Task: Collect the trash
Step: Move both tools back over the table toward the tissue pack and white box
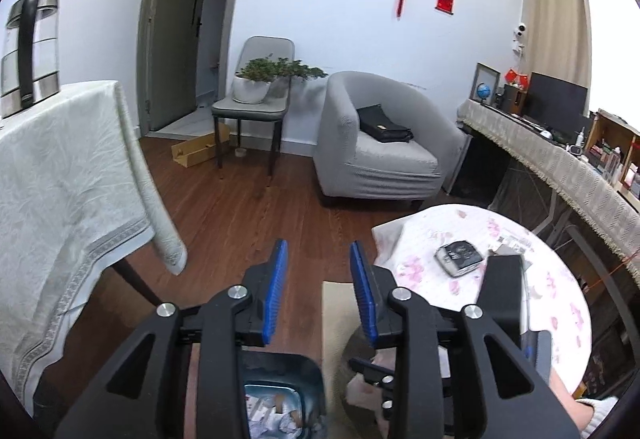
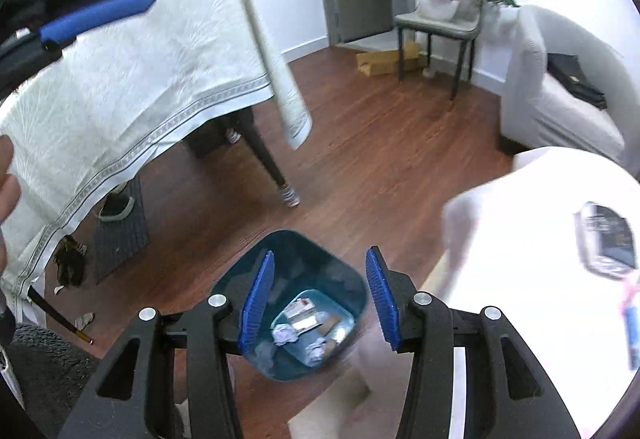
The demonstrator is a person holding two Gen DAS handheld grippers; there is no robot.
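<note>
Trash (image 2: 310, 333) lies crumpled in the teal bin (image 2: 352, 279) on the floor, set near the round worktop (image 2: 520, 239) for short drops, while the right hand-held gripper (image 2: 320, 297) above it and the left hand-held gripper (image 1: 319, 289) are both part-open and empty.

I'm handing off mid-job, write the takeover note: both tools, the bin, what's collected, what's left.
Left tool: open, nothing between its pads.
Right tool: open and empty, above the teal bin.
The bin stands on the wood floor between the cloth-covered table and the round floral table.
Done: crumpled paper balls and flat wrappers already lie in the bin.
Left: a dark packet and small scraps still lie on the round table; whether the packet is trash I cannot tell. Check the floor under the cloth-covered table too.
</note>
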